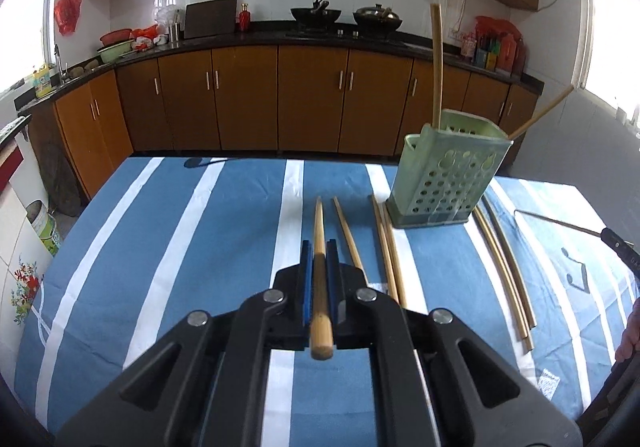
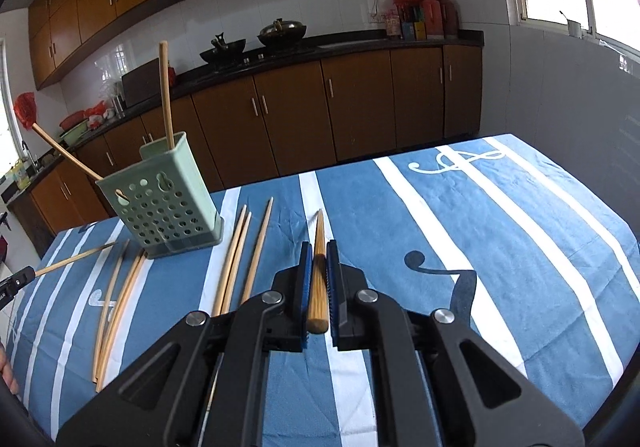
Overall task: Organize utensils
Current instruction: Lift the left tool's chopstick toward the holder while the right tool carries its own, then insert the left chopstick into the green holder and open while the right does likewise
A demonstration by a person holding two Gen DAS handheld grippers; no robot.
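Each hand-held gripper was closed on 1 chopstick. The left hand-held gripper clamped a chopstick along its length, tip pointing toward 12 o'clock, thick end projecting back past the pads. The right hand-held gripper clamped a second chopstick the same way.

The green holder stood upright on the striped surface, at 1 o'clock from the left hand-held gripper and at 10 o'clock from the right one, with 2 chopsticks already leaning in it. Loose chopsticks lay flat on the cloth beside its base.

Advice for the step in hand, judged from this arrangement: each stick should be tipped toward vertical over the holder's open top, 1 at a time so the 2 sticks do not cross, and released only once the tip was well inside the rim. The grip lay near the thick end, so the long free tip could swing.

The left view alone showed a dark spoon-like shape at the far edge. The right view alone showed the bare right half of the surface.
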